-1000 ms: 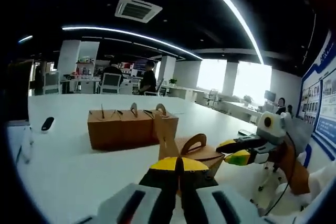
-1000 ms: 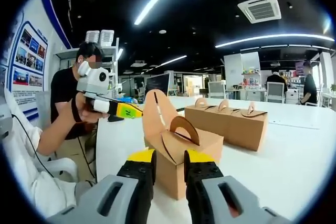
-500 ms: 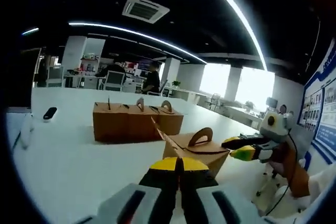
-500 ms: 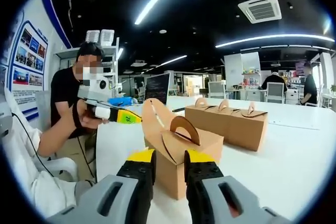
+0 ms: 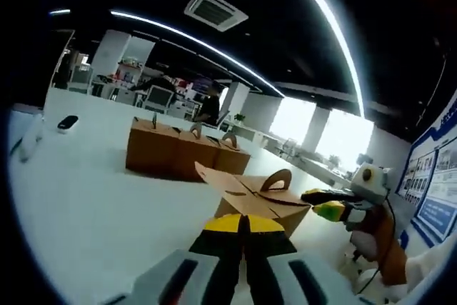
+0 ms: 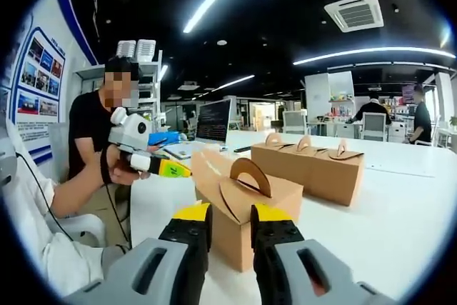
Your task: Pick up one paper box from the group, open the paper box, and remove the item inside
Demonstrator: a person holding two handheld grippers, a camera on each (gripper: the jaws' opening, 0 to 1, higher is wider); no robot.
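A brown paper box point(image 5: 275, 208) with an arched handle stands on the white table point(image 5: 86, 198), apart from the group. My left gripper point(image 5: 243, 221) is shut on its opened lid flap point(image 5: 221, 183), which lies tilted outward. In the right gripper view that same gripper point(image 6: 182, 171) holds the flap point(image 6: 203, 166) at the box's left side. My right gripper point(image 6: 230, 219) is closed on the near end of the box point(image 6: 243, 205), jaws a narrow gap apart; in the left gripper view it point(image 5: 313, 203) meets the box's right end. What is inside the box is hidden.
A row of closed brown boxes point(image 5: 182, 151) point(image 6: 314, 162) stands further back on the table point(image 6: 400, 219). A small black device point(image 5: 68, 123) lies at its far left. A person in black point(image 6: 89, 126) sits at the table edge near a dark screen point(image 6: 213, 121).
The left gripper has dropped and drawn the flap from upright down to a low outward tilt. The left gripper view has tilted with it. The right gripper and box have stayed put.
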